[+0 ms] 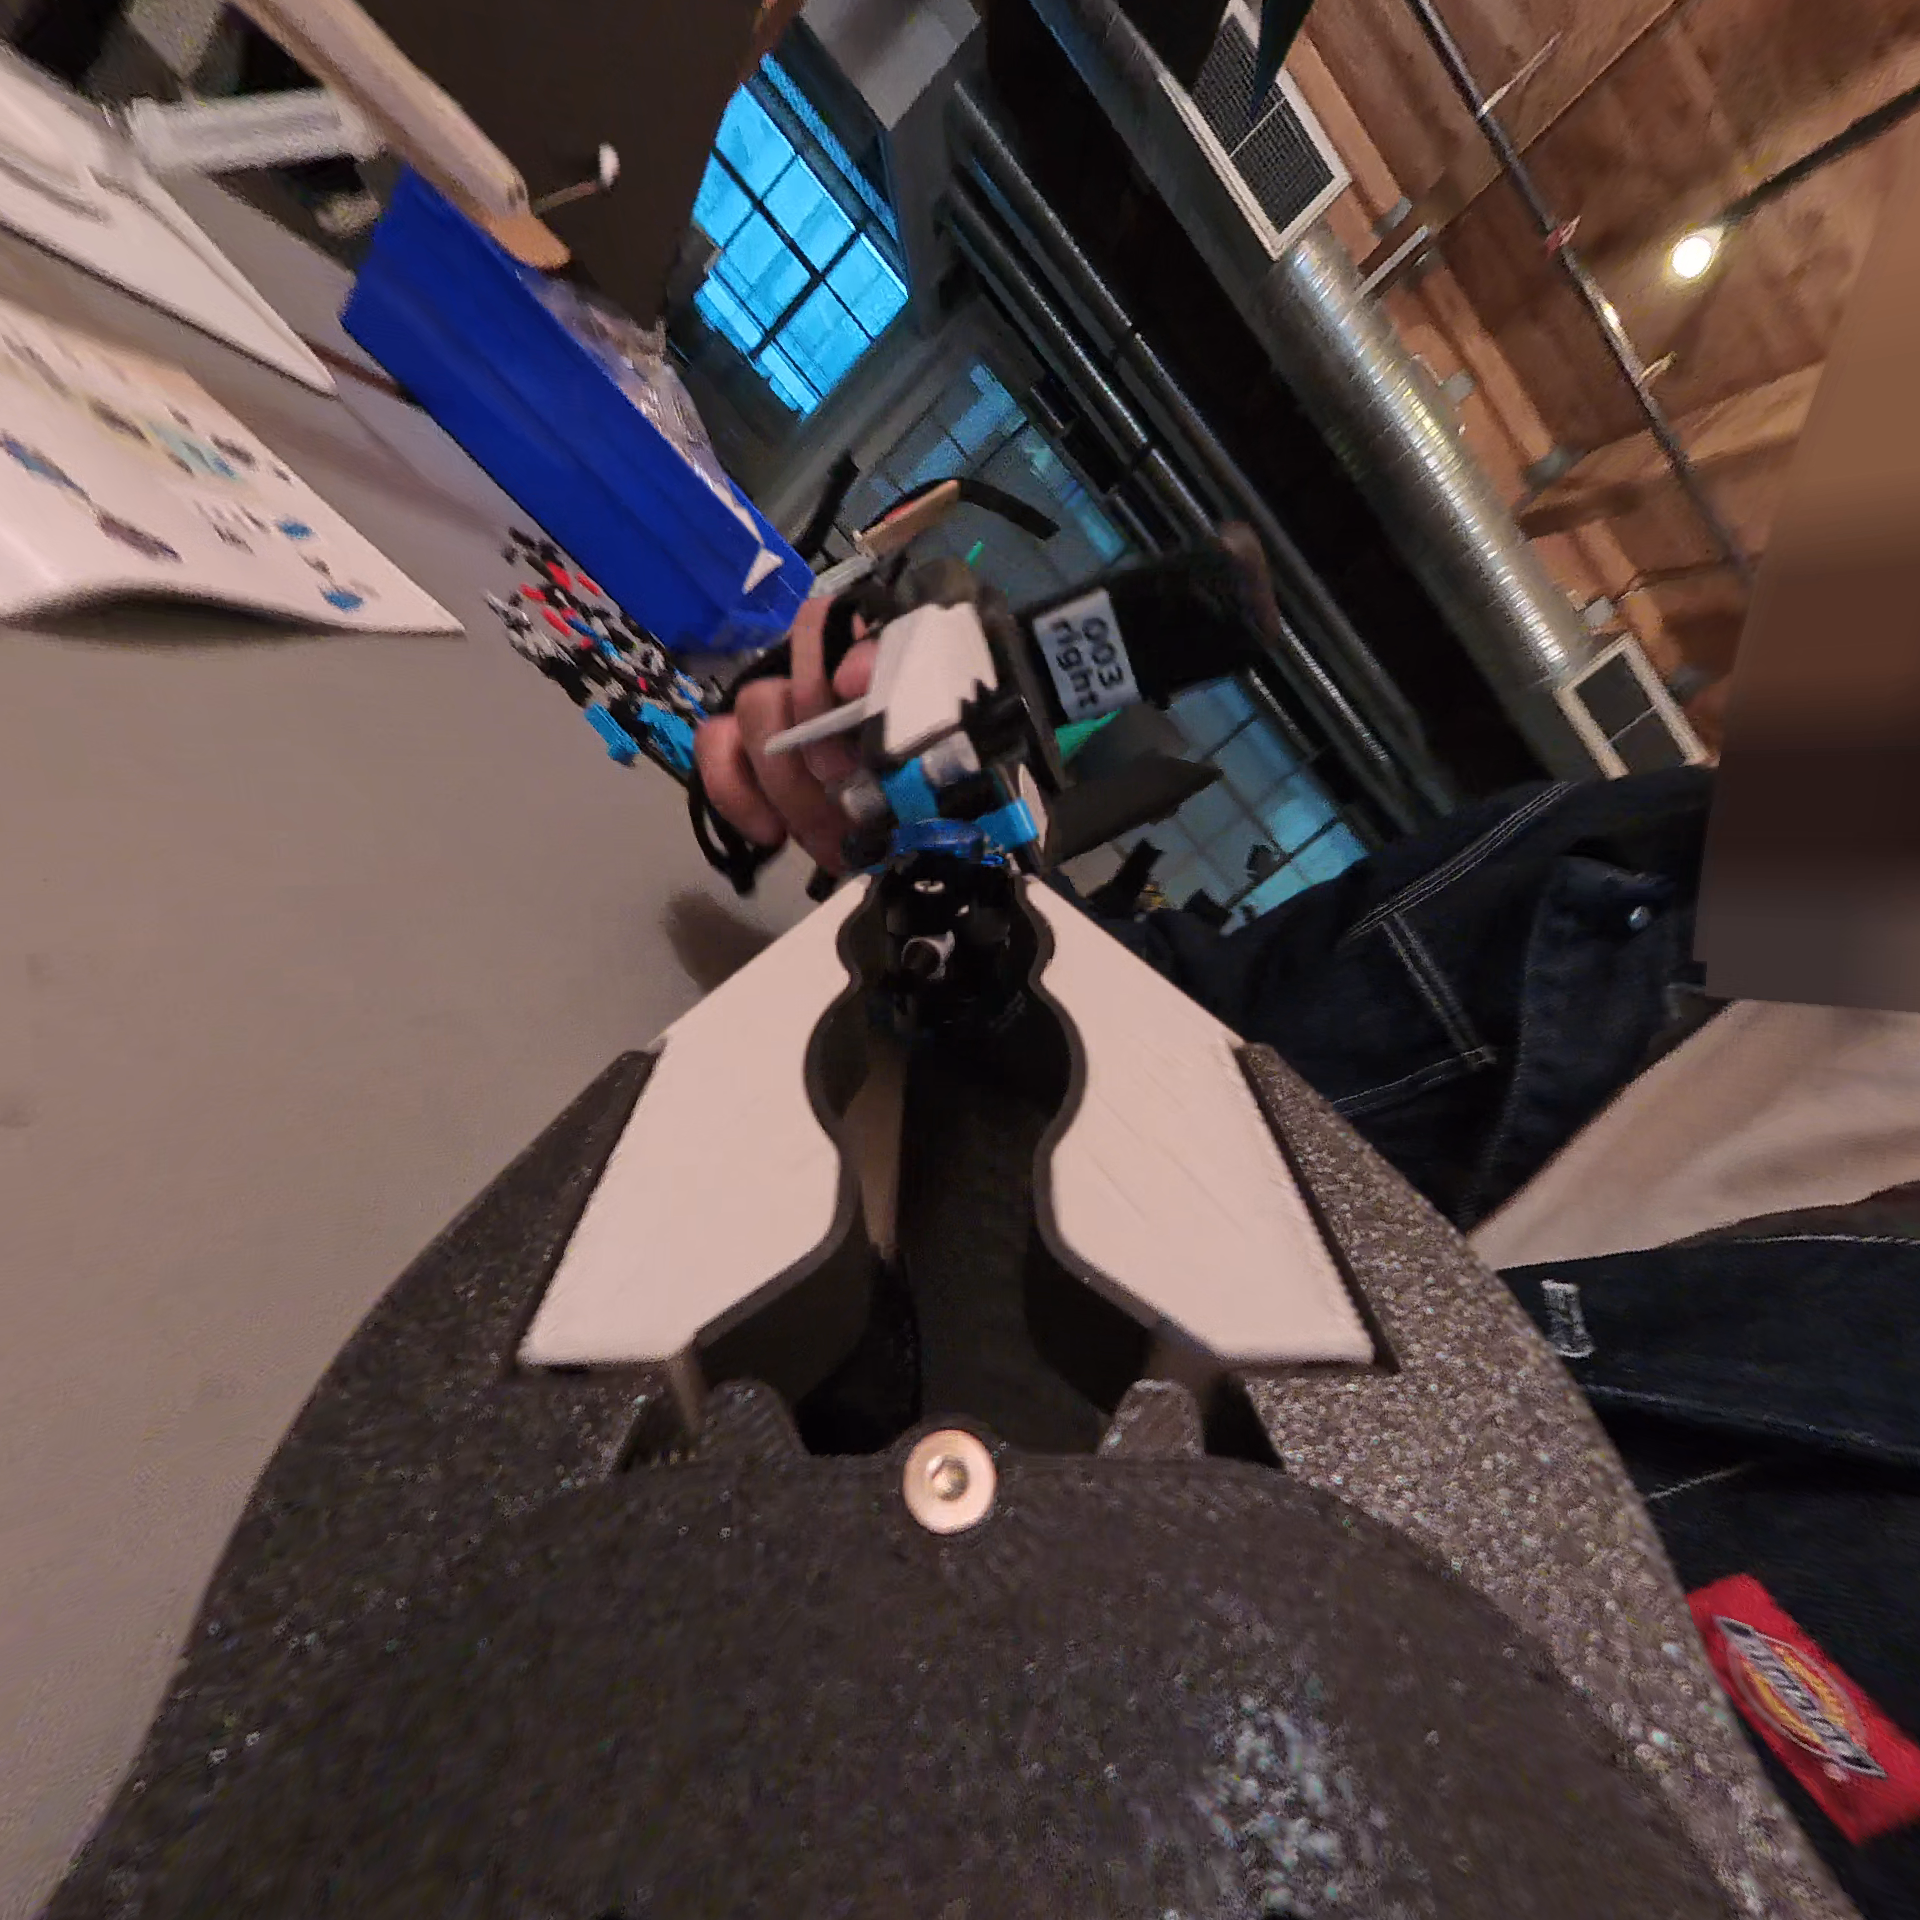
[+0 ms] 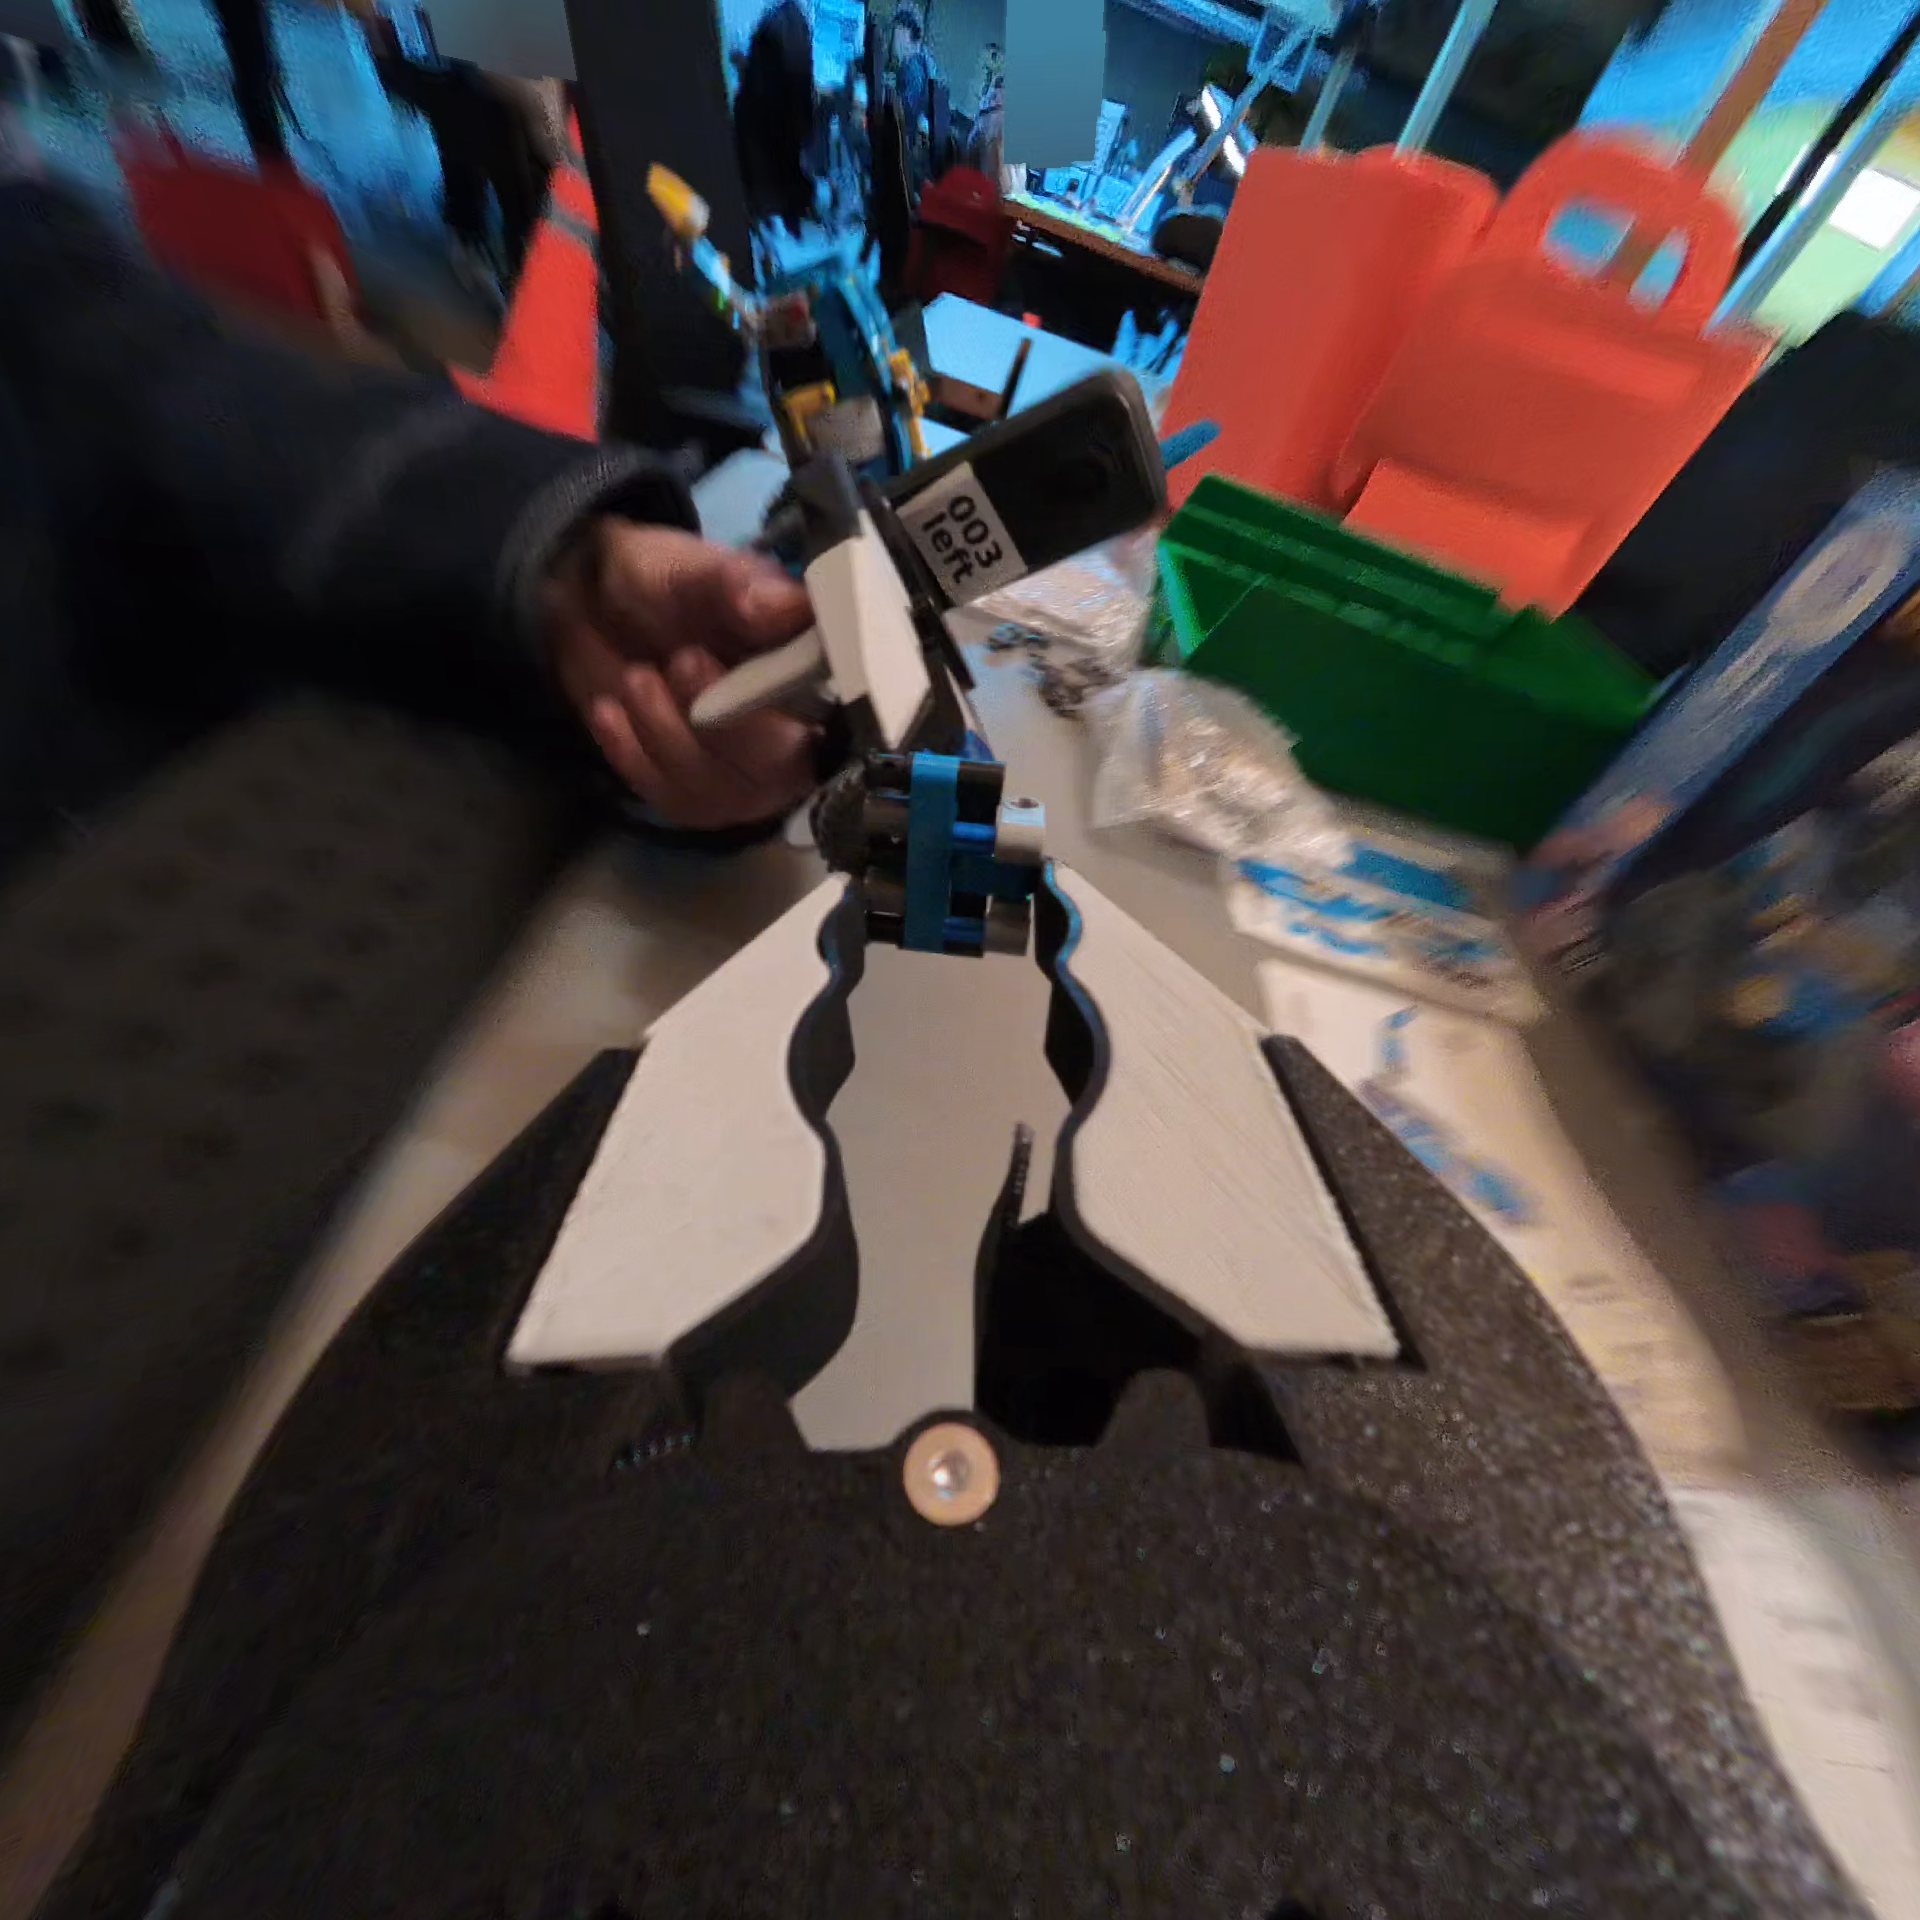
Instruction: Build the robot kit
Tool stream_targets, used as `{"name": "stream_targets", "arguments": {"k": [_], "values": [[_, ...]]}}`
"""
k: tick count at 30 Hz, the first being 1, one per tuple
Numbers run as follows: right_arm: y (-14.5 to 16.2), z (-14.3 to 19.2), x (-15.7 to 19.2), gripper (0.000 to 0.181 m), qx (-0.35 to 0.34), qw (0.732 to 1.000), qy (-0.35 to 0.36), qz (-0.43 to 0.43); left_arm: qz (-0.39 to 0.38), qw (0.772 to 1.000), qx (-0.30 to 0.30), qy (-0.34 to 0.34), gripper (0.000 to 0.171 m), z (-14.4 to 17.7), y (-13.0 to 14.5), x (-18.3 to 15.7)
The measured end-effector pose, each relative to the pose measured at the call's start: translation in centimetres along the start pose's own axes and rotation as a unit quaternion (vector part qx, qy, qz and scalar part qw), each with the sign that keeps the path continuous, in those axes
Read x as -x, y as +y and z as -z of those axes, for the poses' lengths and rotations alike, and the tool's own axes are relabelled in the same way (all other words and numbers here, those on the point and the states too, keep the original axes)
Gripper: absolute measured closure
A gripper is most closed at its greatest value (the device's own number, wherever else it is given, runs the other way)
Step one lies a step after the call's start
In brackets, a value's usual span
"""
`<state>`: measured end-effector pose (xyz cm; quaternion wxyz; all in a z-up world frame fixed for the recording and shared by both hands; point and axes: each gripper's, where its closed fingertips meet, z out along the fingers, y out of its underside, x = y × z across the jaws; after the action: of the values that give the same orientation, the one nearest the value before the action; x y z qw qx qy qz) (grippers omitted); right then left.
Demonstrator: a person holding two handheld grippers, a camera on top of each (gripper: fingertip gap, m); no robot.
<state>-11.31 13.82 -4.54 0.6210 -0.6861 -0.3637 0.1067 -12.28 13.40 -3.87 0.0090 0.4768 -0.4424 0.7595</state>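
A small toy-brick assembly of blue, black and grey pieces [image 2: 940,862] is held in the air between both grippers. My right gripper [image 2: 943,888] is shut on its blue and black side. My left gripper [image 1: 943,896] is shut on the black end with a white pin [image 1: 925,948]. In the left wrist view the right gripper [image 1: 920,779] comes in from the far side, with a hand [image 1: 769,758] on its handle. In the right wrist view the left gripper [image 2: 920,743] comes down onto the assembly from above, held by a hand [image 2: 665,665] in a dark sleeve.
A grey table [image 1: 312,935] carries a blue bin [image 1: 561,416], a pile of loose small bricks [image 1: 592,634] and printed sheets [image 1: 156,478]. A green bin [image 2: 1403,665], clear plastic bags [image 2: 1195,758], a printed box [image 2: 1766,779] and orange chairs [image 2: 1455,364] lie to the right. A dark jacket [image 1: 1455,987] is close. My left and right fingertips are right by each other.
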Motion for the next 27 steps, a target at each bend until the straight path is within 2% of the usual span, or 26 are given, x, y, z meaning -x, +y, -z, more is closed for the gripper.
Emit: {"name": "stream_targets", "arguments": {"k": [2, 4, 7, 8, 9, 11, 12, 14, 15, 17, 19, 21, 22, 24, 27], "values": [[0.4, 0.1, 0.1, 0.148, 0.022, 0.99, 0.042, 0.132, 0.042, 0.999, 0.007, 0.003, 0.149, -0.1, 0.4, 0.7], [0.8, 0.0, 0.1, 0.149, 0.057, 0.968, 0.078, 0.232, 0.066, 0.998, 0.012, -0.004, 0.149, 0.0, 0.7, 1.3], [0.4, -0.2, 0.0, 0.148, 0.067, 0.91, 0.149, 0.381, 0.063, 0.998, 0.004, -0.009, 0.149, 0.4, 0.4, 1.3], [0.4, -0.1, -0.1, 0.148, 0.075, 0.895, 0.168, 0.407, 0.058, 0.998, 0.002, -0.015, 0.149, 0.5, 0.3, 1.4], [0.8, -0.2, -0.2, 0.148, 0.085, 0.896, 0.172, 0.401, 0.052, 0.998, -0.002, -0.025, 0.149, 0.7, 0.1, 1.7], [1.1, -0.1, -0.5, 0.126, 0.078, 0.924, 0.174, 0.332, 0.054, 0.997, -0.02, -0.042, 0.149, 1.4, -0.5, 2.3], [1.6, 0.0, -1.1, 0.116, 0.078, 0.944, 0.175, 0.267, 0.053, 0.996, -0.031, -0.059, 0.149, 1.8, -0.8, 2.8], [3.1, -0.4, -1.7, 0.091, 0.074, 0.983, 0.146, 0.079, 0.035, 0.995, -0.047, -0.083, 0.149, 2.4, -1.4, 3.2], [3.7, -0.9, -1.5, 0.085, 0.07, 0.99, 0.12, -0.014, 0.022, 0.994, -0.058, -0.085, 0.149, 2.6, -1.8, 3.0], [4.3, -1.8, -1.0, 0.087, 0.058, 0.981, 0.069, -0.174, -0.017, 0.993, -0.075, -0.084, 0.149, 2.8, -2.7, 2.1], [3.6, -2.6, -0.2, 0.088, 0.034, 0.95, 0.006, -0.31, -0.066, 0.99, -0.092, -0.086, 0.149, 2.9, -3.5, 1.1], [1.8, -2.5, -0.1, 0.088, -0.024, 0.912, -0.05, -0.407, -0.091, 0.986, -0.106, -0.089, 0.148, 3.2, -4.0, 0.5], [0.6, -2.2, 0.0, 0.087, -0.058, 0.9, -0.082, -0.425, -0.093, 0.986, -0.109, -0.088, 0.148, 3.3, -4.1, 0.4], [-0.3, -1.6, -0.7, 0.096, -0.096, 0.895, -0.076, -0.428, -0.078, 0.988, -0.109, -0.082, 0.148, 3.3, -4.0, 0.5], [-0.3, -1.5, -1.6, 0.095, -0.109, 0.931, -0.017, -0.349, -0.053, 0.99, -0.106, -0.075, 0.148, 3.2, -3.8, 0.8]]}}
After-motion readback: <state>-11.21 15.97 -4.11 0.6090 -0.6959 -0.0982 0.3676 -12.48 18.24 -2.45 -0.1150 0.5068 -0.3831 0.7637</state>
